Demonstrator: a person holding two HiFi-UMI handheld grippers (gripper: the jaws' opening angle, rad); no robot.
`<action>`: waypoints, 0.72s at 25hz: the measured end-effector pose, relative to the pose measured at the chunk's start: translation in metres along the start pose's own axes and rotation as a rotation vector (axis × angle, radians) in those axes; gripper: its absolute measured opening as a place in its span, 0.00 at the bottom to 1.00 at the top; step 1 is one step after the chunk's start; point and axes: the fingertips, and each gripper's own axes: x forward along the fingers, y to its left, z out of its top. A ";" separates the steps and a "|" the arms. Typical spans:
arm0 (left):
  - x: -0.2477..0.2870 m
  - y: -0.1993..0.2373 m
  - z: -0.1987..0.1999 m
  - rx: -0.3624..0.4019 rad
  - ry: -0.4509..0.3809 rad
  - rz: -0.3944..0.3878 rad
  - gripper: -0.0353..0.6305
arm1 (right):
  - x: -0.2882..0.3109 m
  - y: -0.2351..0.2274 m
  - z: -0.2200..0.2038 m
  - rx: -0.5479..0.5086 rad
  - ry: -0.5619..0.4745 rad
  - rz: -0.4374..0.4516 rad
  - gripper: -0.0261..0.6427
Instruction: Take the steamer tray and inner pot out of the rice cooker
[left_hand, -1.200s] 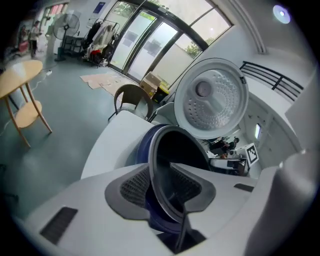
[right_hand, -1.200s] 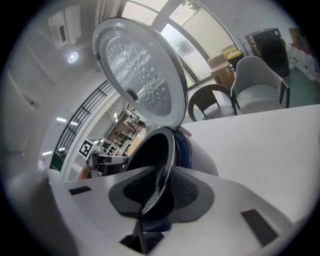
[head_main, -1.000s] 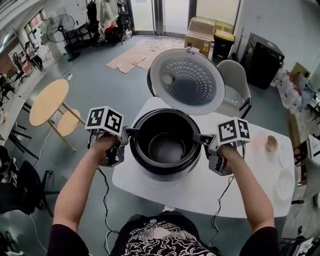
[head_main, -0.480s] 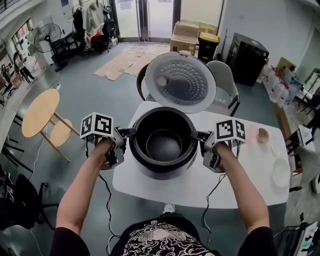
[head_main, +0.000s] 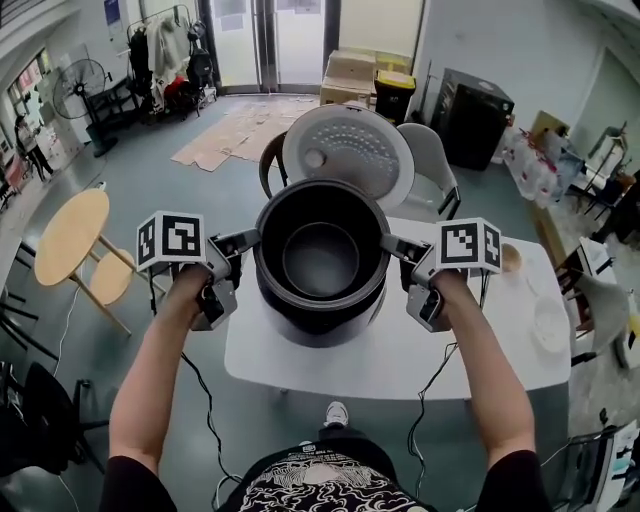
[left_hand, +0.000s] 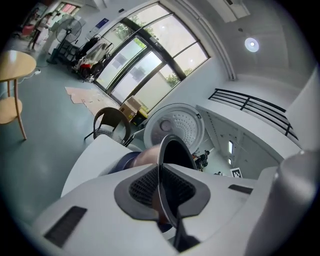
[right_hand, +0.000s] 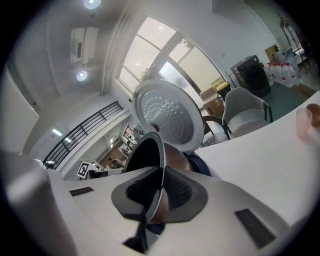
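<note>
Jaws on the left gripper (head_main: 247, 241) have just been closing and clamp the thin left rim of the inner pot (head_main: 320, 258). On the right gripper (head_main: 396, 246) they pinch the opposite rim, nearly together. Between them the pot hangs over the rice cooker (head_main: 325, 328) on the desk (head_main: 480, 350), before its raised lid (head_main: 348, 155).

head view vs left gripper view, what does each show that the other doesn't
Only the head view: the right tongs, the pot's floor, the person's arms. Only the left gripper view: the pads pinching the pot's rim edge-on. Both: the left tongs, the pot, the open lid, the white table.
</note>
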 end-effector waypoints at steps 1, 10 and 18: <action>-0.009 -0.005 0.000 0.014 -0.013 -0.016 0.11 | -0.005 0.009 -0.003 -0.003 -0.020 0.007 0.11; -0.034 -0.083 -0.051 0.134 -0.053 -0.130 0.11 | -0.105 0.028 -0.036 -0.035 -0.167 0.009 0.11; -0.035 -0.150 -0.070 0.195 -0.011 -0.240 0.11 | -0.187 0.044 -0.043 -0.013 -0.287 -0.070 0.11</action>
